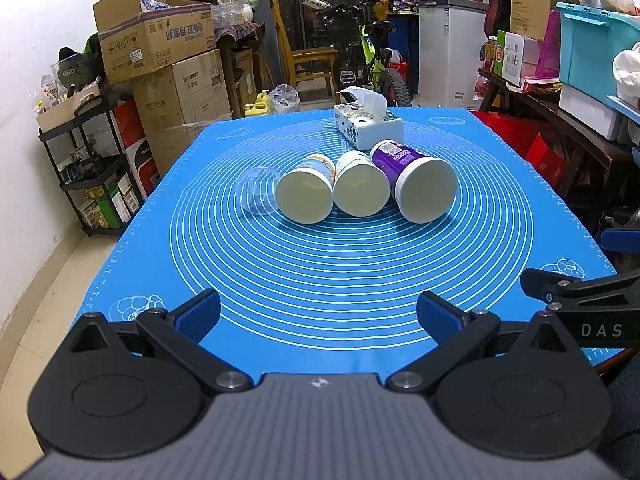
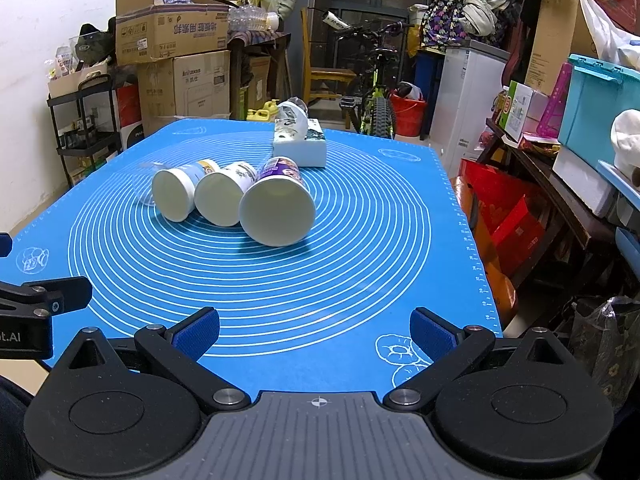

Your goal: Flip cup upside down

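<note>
Three paper cups lie on their sides in a row on the blue mat point(image 1: 320, 280), open mouths toward me: a blue-and-white one point(image 1: 306, 188) point(image 2: 176, 192), a white one point(image 1: 360, 186) point(image 2: 222, 196) and a purple one point(image 1: 420, 184) point(image 2: 278, 204). A clear plastic cup point(image 1: 259, 195) lies on its side left of them. My left gripper point(image 1: 319, 312) is open and empty near the mat's front edge. My right gripper point(image 2: 315, 330) is open and empty, also at the front edge, to the right of the left one.
A white tissue box point(image 1: 368, 126) point(image 2: 300, 142) stands behind the cups. Cardboard boxes point(image 1: 160, 40) and a black shelf point(image 1: 92, 168) line the left wall. A bicycle point(image 1: 372, 64) stands beyond the table. Shelving with a blue bin point(image 1: 592, 48) runs along the right.
</note>
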Motion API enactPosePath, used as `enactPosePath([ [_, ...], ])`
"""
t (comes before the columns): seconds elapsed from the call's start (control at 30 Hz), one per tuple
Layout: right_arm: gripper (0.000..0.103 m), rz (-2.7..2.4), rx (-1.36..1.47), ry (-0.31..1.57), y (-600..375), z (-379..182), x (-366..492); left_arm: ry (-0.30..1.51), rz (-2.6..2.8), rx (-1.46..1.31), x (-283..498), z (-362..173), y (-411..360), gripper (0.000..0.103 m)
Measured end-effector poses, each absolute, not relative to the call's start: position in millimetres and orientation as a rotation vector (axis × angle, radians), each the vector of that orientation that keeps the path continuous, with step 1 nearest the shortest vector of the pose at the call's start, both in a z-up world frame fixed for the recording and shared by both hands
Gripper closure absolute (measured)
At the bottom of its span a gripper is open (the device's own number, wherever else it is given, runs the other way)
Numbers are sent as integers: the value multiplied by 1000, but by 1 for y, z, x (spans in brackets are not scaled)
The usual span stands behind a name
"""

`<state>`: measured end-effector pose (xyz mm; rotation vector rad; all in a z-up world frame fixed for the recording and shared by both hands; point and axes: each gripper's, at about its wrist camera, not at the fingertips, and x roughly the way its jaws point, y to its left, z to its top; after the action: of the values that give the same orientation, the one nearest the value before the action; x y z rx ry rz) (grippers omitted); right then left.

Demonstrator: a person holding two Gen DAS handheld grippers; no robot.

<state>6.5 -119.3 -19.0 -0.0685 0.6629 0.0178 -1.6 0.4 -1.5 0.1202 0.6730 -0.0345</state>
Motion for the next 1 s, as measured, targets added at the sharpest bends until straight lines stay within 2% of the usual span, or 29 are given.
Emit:
enactPosePath([
  [0.67, 2, 48, -55, 665, -119, -10, 17, 669, -43, 114, 2, -2, 4, 0],
  [1.0, 2, 63, -84, 606, -113, 4, 44, 628, -17, 142, 35, 8, 22, 0],
])
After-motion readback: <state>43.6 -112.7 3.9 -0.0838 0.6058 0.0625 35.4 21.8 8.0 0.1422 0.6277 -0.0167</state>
